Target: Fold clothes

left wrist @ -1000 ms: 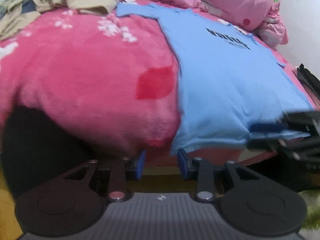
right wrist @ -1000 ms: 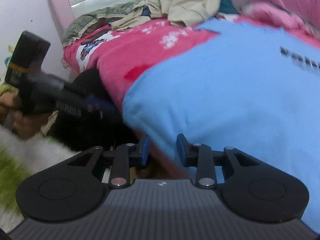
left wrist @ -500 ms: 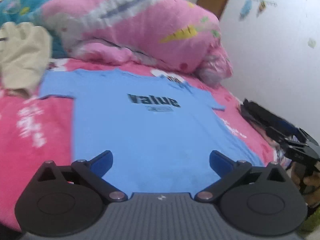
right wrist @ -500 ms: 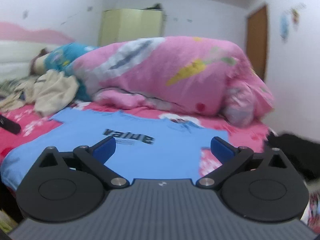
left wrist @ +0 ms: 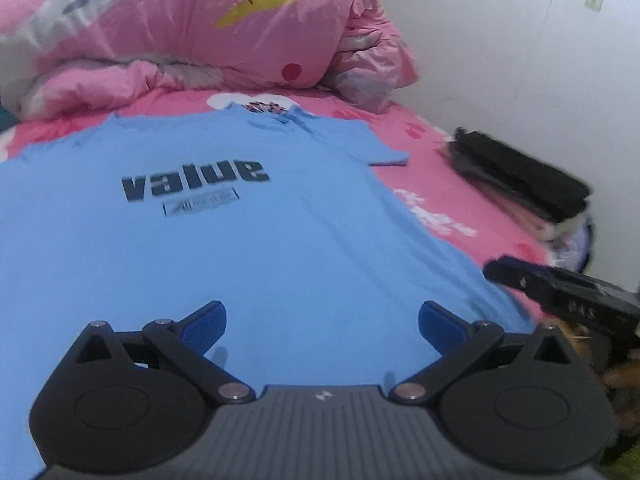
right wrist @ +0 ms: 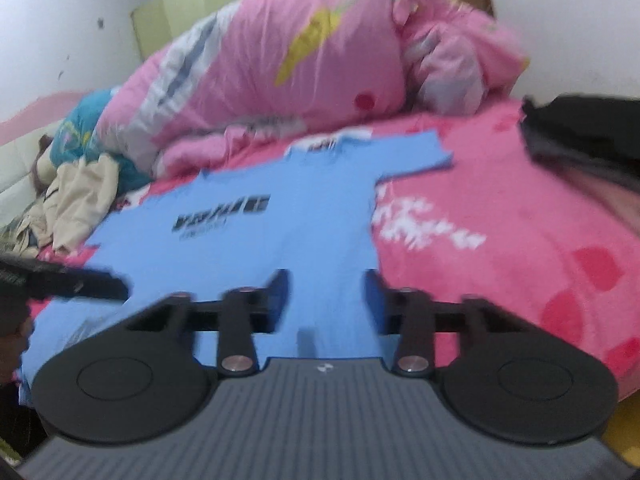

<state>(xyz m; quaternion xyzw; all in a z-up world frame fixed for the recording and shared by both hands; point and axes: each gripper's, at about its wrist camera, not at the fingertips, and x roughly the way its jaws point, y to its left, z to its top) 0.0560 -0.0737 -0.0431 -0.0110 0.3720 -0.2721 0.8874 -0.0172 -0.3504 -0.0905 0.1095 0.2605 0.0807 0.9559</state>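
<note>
A light blue T-shirt [left wrist: 248,240] printed "value" lies spread flat, front up, on the pink bed cover [left wrist: 436,168]. My left gripper [left wrist: 322,320] hovers just above its lower part, wide open with nothing between the fingers. My right gripper [right wrist: 326,292] is over the shirt's [right wrist: 256,240] lower right edge. Its fingers stand a modest gap apart with only cloth showing beyond them, and this view is blurred. Each gripper shows in the other's view: the right gripper [left wrist: 560,292] at the shirt's right edge, the left gripper [right wrist: 72,284] at its left.
A bulky pink quilt [left wrist: 200,20] is heaped behind the collar. A stack of dark folded clothes [left wrist: 520,184] sits on the bed's right side by the white wall. Crumpled beige garments [right wrist: 80,200] lie at the far left.
Both grippers rose from the bed's near edge to over the shirt and opened wide. Since half a second ago the right fingers have narrowed; the left stays wide and sits closer to the cloth.
</note>
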